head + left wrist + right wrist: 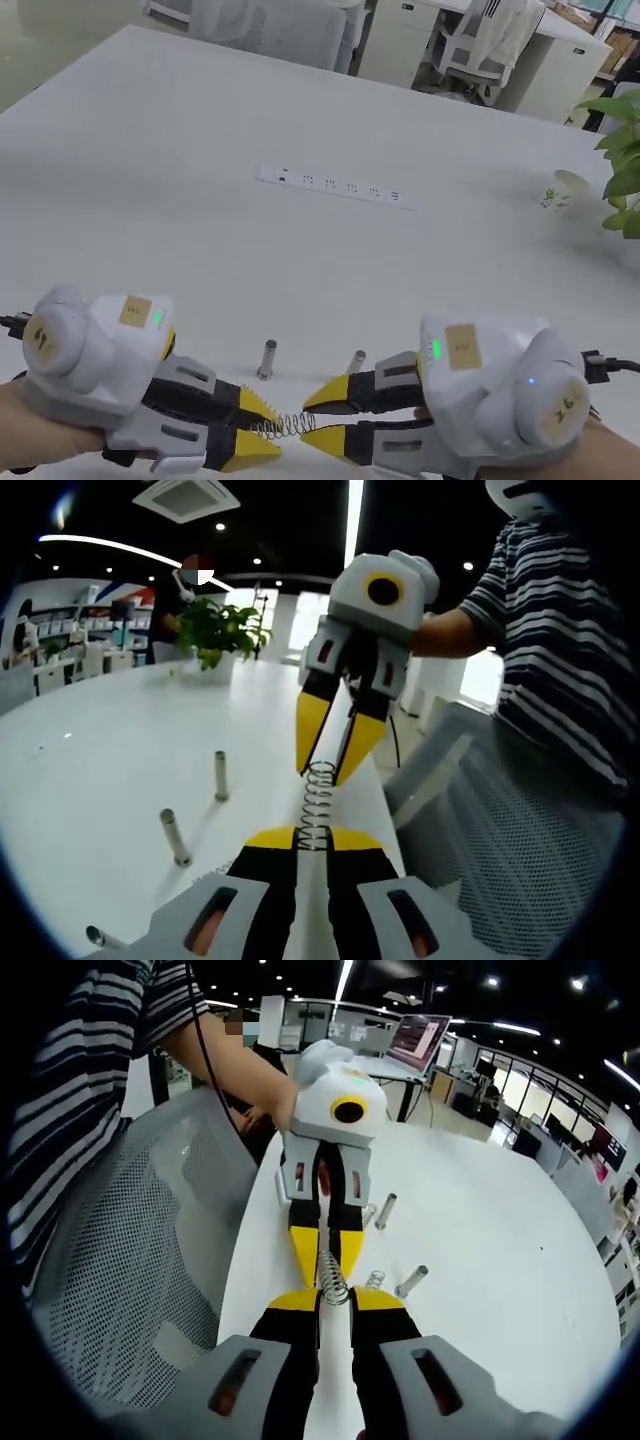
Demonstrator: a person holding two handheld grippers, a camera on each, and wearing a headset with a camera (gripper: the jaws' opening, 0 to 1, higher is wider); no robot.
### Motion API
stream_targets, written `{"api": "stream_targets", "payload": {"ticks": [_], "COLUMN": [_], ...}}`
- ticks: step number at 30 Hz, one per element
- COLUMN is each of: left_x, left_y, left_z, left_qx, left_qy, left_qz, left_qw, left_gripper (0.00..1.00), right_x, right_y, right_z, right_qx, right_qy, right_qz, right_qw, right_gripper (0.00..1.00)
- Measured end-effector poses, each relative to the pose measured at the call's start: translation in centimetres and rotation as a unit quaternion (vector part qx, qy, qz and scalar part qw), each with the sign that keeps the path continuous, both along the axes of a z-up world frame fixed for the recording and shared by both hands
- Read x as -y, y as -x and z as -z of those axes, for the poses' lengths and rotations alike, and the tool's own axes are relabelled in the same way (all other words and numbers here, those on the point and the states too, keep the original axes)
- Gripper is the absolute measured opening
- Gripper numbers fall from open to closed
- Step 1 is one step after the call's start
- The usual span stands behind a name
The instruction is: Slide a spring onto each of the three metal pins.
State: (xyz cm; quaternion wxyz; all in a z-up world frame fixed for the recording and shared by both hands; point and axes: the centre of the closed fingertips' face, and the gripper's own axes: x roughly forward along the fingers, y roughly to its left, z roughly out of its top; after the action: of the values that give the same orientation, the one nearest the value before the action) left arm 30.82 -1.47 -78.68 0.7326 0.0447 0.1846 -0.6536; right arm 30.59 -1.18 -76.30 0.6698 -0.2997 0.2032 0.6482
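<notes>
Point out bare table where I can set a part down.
Free: the wide stretch between the power strip and the two upright pins, and the table left of the strip. Crowded: the near edge, where left gripper and right gripper meet on the spring before the pins.

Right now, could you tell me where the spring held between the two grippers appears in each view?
Head view: the spring is at bottom centre, bridging the left gripper and the right gripper.
Left gripper view: the spring is at centre, rising from that view's own shut jaws towards the right gripper's open tips.
Right gripper view: the spring is just below centre, between that view's own open jaws.
Shared landmark: the metal pins standing beside it.
</notes>
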Motion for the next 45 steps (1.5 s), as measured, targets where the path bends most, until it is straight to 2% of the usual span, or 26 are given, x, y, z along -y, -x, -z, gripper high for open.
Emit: {"api": "stream_targets", "payload": {"ticks": [11, 20, 45], "left_x": [0.0, 0.3, 1.0], "left_y": [0.0, 0.0, -0.1], "left_z": [-0.1, -0.4, -0.8], "left_qx": [0.008, 0.012, 0.02], "left_qy": [0.0, 0.004, 0.009], "left_qz": [-0.001, -0.001, 0.004], "left_qw": [1.0, 0.9999, 0.9998], "left_gripper": [0.02, 0.02, 0.02], "right_x": [-0.5, -1.2, -3.1], "right_y": [-0.1, -0.1, 0.0], "right_z": [-0.7, -1.7, -2.8], "right_qx": [0.005, -0.002, 0.039], "right_qy": [-0.01, -0.034, -0.056], "right_qz": [-0.003, 0.003, -0.013], "right_qw": [0.9999, 0.9994, 0.9976], "right_gripper": [0.08, 0.08, 0.08]}}
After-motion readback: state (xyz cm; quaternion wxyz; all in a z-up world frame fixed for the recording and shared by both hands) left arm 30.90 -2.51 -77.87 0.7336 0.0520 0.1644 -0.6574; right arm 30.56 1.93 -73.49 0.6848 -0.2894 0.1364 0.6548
